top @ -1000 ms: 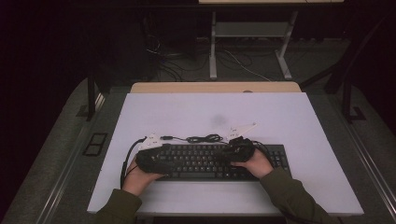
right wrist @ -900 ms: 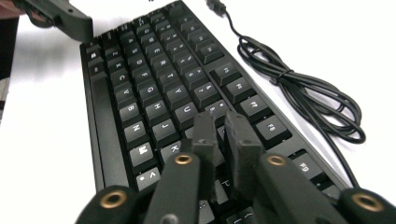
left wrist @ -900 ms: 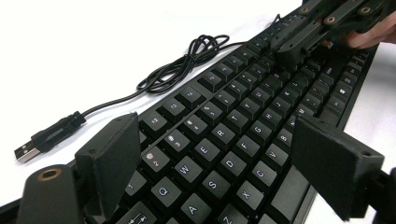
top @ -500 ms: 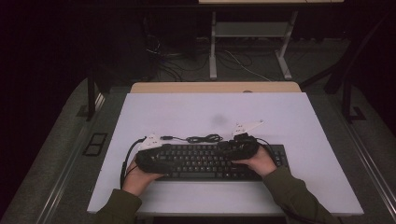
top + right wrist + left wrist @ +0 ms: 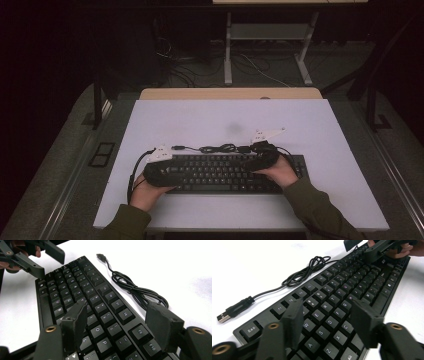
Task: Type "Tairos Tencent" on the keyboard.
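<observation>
Jaws stand spread on left gripper (image 5: 325,322) and right gripper (image 5: 120,322), hovering over opposite keyboard (image 5: 225,172) ends, seemingly to grasp it evenly.

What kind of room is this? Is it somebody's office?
Probably a lab or workshop, not a cosy office: a plain white table holds just a black keyboard with its cable unplugged, and loose wires lie on the dark floor behind.
</observation>
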`<state>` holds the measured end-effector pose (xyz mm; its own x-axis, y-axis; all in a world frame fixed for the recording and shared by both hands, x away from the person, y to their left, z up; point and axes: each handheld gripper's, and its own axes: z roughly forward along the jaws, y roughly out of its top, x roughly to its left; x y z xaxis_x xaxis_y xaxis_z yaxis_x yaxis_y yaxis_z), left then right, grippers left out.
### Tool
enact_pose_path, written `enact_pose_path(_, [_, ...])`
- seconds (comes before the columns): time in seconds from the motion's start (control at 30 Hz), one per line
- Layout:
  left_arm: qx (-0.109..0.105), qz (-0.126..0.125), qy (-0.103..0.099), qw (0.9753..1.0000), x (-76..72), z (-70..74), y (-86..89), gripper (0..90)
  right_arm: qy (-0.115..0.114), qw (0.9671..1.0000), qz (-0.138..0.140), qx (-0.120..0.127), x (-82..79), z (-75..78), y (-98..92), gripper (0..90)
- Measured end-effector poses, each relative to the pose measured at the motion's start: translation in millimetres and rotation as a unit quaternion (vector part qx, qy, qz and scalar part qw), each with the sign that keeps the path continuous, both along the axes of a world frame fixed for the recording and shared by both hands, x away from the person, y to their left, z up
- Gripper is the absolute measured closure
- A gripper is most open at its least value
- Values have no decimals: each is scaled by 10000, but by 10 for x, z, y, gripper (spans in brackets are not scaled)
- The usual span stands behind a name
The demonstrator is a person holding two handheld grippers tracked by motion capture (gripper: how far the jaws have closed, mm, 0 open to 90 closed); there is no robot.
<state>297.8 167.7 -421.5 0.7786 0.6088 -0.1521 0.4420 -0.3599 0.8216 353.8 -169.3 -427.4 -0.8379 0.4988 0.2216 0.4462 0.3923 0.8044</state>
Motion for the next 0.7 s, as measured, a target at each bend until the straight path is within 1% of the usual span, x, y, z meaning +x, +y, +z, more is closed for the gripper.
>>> enact_pose_path(0.13, [1, 17, 37, 10000, -25, -13, -13, 548, -14, 10000, -21, -1, 6, -6, -8, 330])
enact_pose_path(0.23, [70, 14, 14, 10000, -33, -16, -28, 604, -17, 10000, -29, -4, 8, -8, -9, 325])
enact_pose_path(0.5, [177, -21, 122, 9998, -30, -53, -37, 784, -58, 10000, -62, 5, 8, -7, -12, 311])
enact_pose_path(0.7, [253, -82, 196, 9995, -19, -77, -46, 883, -64, 10000, -55, -8, 10, -8, -10, 307])
